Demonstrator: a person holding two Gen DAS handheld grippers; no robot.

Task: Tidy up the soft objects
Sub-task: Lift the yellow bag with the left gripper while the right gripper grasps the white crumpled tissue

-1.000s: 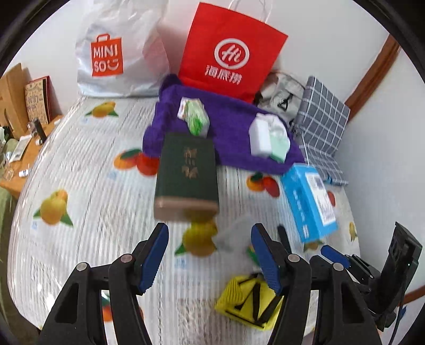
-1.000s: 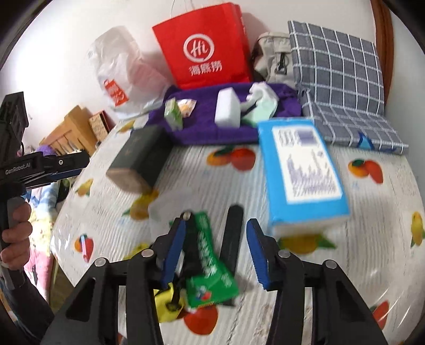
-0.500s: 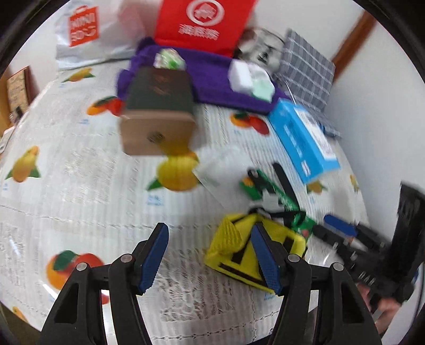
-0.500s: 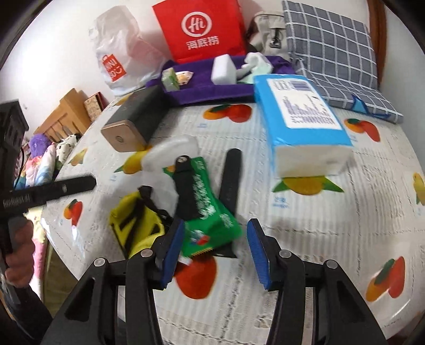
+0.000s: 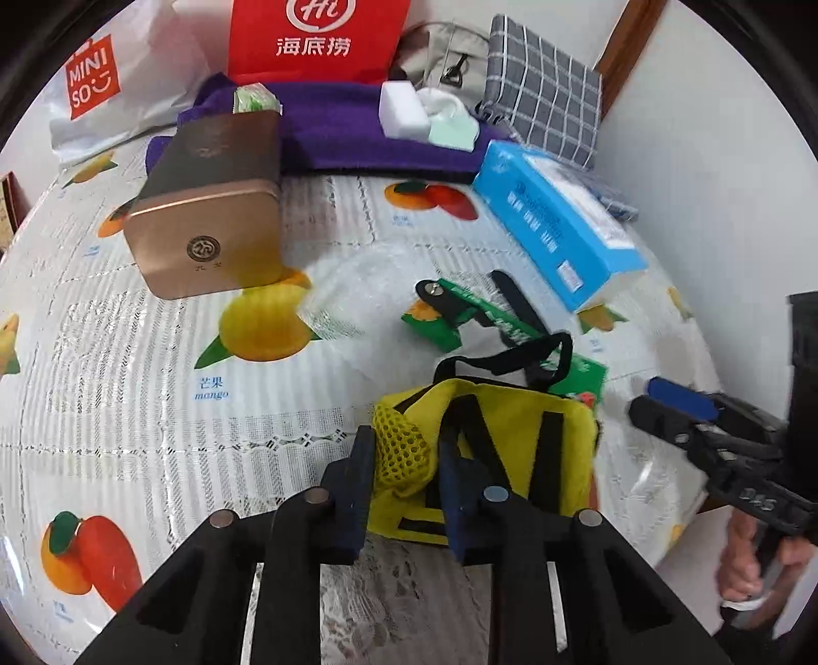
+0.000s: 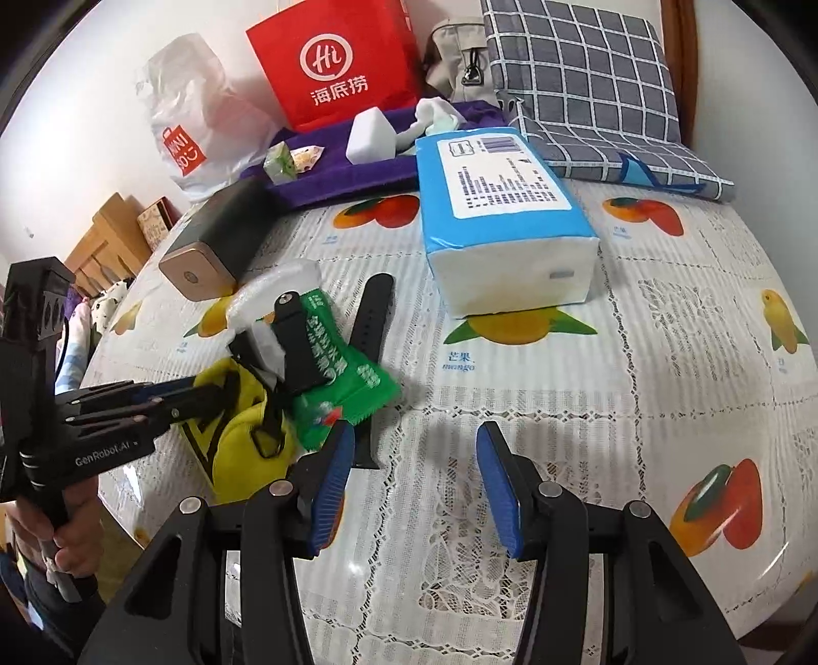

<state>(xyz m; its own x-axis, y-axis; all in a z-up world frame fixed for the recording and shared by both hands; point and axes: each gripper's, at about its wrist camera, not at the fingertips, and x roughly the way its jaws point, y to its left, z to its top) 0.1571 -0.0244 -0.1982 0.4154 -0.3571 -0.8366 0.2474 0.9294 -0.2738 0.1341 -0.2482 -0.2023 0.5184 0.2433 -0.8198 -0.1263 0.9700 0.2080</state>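
The left hand-held gripper (image 5: pixel 404 470) had come lower and closer than a second before. Its jaws had just been closing, and now its blue pads pinched the mesh corner of the yellow pouch (image 5: pixel 511 450). A second ago those jaws stood wide over the bare table (image 5: pixel 128 409) with nothing between them.

The right hand-held gripper (image 6: pixel 414 481) had come nearer too. Its jaws stood apart with only table between them.

The yellow pouch lay at the near edge of the table, at 6 o'clock in the left view. A green snack packet (image 5: pixel 491 327) touched it at 12 o'clock, with a black strap (image 6: pixel 370 327) just beside. A blue tissue pack (image 6: pixel 501 215) sat at 1 o'clock. A dark box with a gold end (image 5: pixel 204 204) lay at 10 o'clock. A purple cloth (image 5: pixel 347 133) and a red bag (image 5: pixel 317 41) were at the far side.
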